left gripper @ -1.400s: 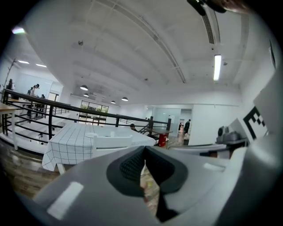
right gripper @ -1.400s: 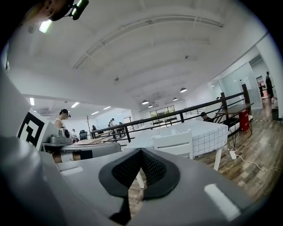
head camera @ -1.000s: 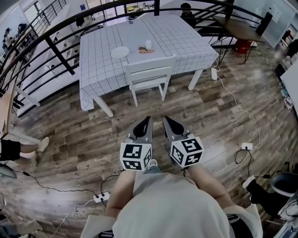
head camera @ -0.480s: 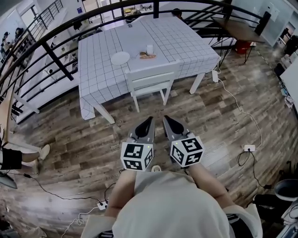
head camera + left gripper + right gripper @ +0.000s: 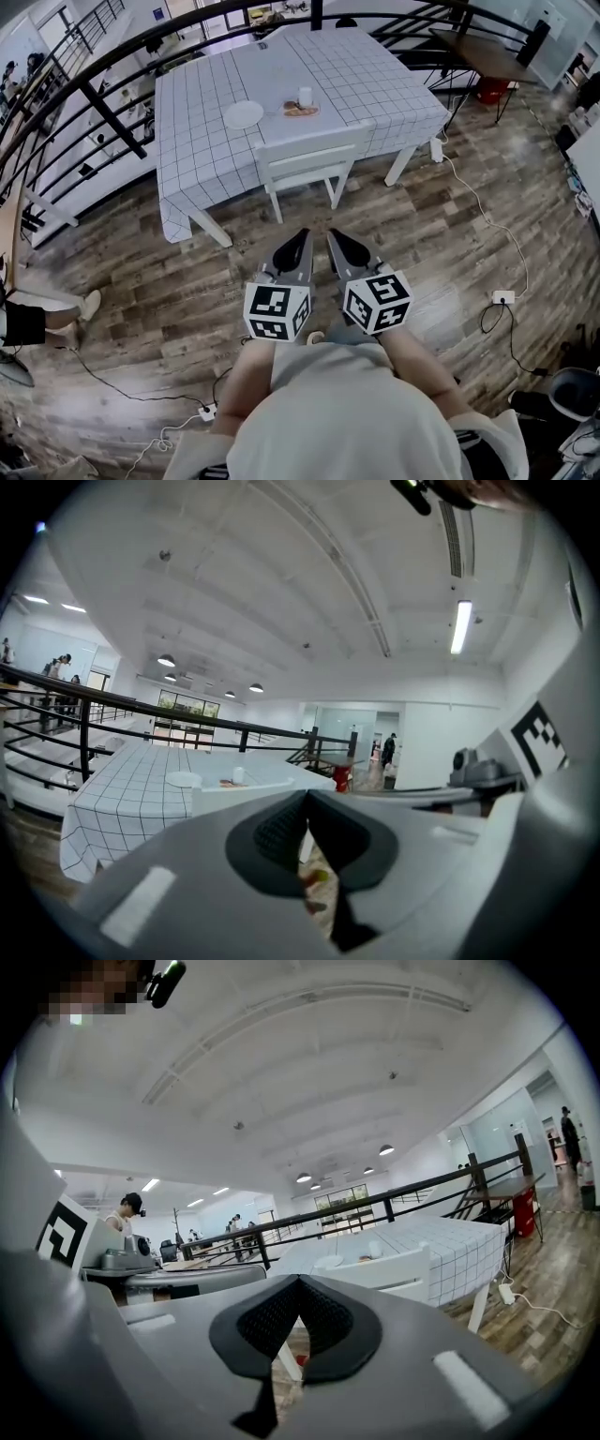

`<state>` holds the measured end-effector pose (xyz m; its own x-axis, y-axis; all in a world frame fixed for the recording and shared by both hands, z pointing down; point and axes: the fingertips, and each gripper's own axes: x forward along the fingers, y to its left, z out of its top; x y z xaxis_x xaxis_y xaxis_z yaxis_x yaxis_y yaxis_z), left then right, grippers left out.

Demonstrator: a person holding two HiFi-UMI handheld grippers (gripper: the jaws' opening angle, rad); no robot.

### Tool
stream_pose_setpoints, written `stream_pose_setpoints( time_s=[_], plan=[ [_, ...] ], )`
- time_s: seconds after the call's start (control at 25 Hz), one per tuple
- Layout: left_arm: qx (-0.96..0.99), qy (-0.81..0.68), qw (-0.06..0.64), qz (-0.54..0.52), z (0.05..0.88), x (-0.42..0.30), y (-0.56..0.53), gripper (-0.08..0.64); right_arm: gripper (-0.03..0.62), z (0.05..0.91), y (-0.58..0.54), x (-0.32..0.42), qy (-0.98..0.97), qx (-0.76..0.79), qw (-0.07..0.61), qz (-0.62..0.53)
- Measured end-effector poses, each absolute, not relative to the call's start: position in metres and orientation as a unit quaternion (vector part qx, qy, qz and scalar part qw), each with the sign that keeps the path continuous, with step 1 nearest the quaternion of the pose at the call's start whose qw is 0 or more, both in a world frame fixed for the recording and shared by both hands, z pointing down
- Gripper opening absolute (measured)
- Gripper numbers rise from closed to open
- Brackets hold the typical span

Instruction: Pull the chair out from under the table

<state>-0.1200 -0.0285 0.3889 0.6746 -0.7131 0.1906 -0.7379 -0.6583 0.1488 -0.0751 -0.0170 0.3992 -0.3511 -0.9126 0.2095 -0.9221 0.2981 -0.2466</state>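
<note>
The left hand-held gripper (image 5: 301, 234) and right hand-held gripper (image 5: 332, 236) are held side by side over the floor (image 5: 141, 281), each closed on nothing. At twelve o'clock, apart from them, the white chair (image 5: 305, 159) is seen pushed in under the counter (image 5: 197, 103).

We read bright, even indoor light in all three views. Sources: a ceiling tube (image 5: 460, 627), round downlights (image 5: 166, 660) and far windows (image 5: 183, 705). Shadows on the floor (image 5: 450, 234) are soft and faint. The white table (image 5: 206, 122) is bright, yet its grid stays legible. Edges bend strongly: the rail (image 5: 112, 117) bows, corners go dark. The foreground nearest each gripper lens is blurred.
</note>
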Motion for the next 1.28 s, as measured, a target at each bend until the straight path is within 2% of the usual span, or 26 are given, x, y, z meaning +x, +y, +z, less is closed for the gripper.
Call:
stream_pose_setpoints(
  time_s=[0.4, 1.28],
  plan=[
    [0.905, -0.406, 0.107, 0.064, 0.396, -0.112, -0.061, 0.011, -0.002, 0.408, -0.046, -0.067, -0.808, 0.564, 0.03, 0.167],
    [0.878, -0.456, 0.132, 0.061, 0.395, -0.068, -0.198, 0.011, -0.002, 0.406, -0.189, -0.004, -0.837, 0.517, 0.052, 0.171]
  ],
)
